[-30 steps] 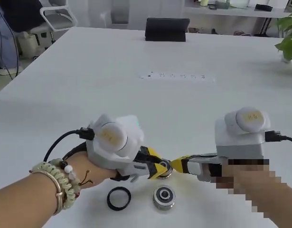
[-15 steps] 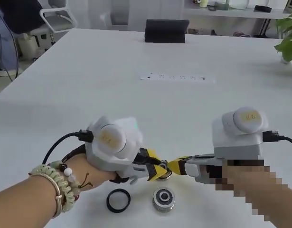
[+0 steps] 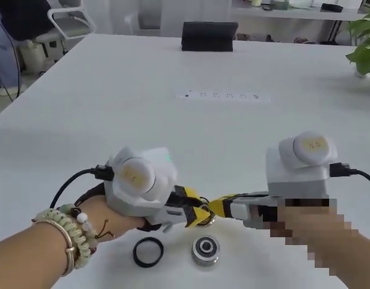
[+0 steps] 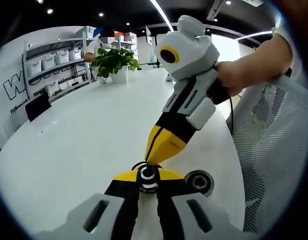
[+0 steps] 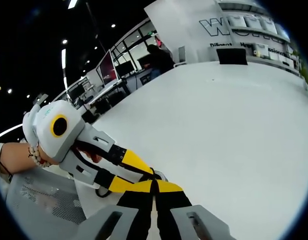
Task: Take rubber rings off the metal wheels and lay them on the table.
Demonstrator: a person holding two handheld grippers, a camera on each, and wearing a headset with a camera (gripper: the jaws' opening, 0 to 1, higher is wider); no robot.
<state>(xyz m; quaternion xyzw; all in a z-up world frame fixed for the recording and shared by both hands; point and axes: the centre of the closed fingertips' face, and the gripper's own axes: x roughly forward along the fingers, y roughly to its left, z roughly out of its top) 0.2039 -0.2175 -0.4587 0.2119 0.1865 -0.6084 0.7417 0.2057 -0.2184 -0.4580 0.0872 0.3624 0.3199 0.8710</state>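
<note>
Left hand-held gripper [image 3: 203,218] is clamped on a metal wheel [image 4: 147,176] just above the tabletop [image 3: 172,132], bore facing up. Right hand-held gripper [image 3: 212,211] has its jaws together at the wheel's rim. A second wheel [image 3: 205,250] lies flat nearby, axis upright, with a loose rubber ring [image 3: 148,251] flat beside it.

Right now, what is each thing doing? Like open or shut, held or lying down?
Left gripper: shut on the held wheel.
Right gripper: shut, tips against that wheel's edge.
Held wheel: clamped between the left jaws, with a dark ring around it.
Second wheel: lying flat on the table, untouched.
Loose rubber ring: off its wheel, lying flat beside the second wheel.
</note>
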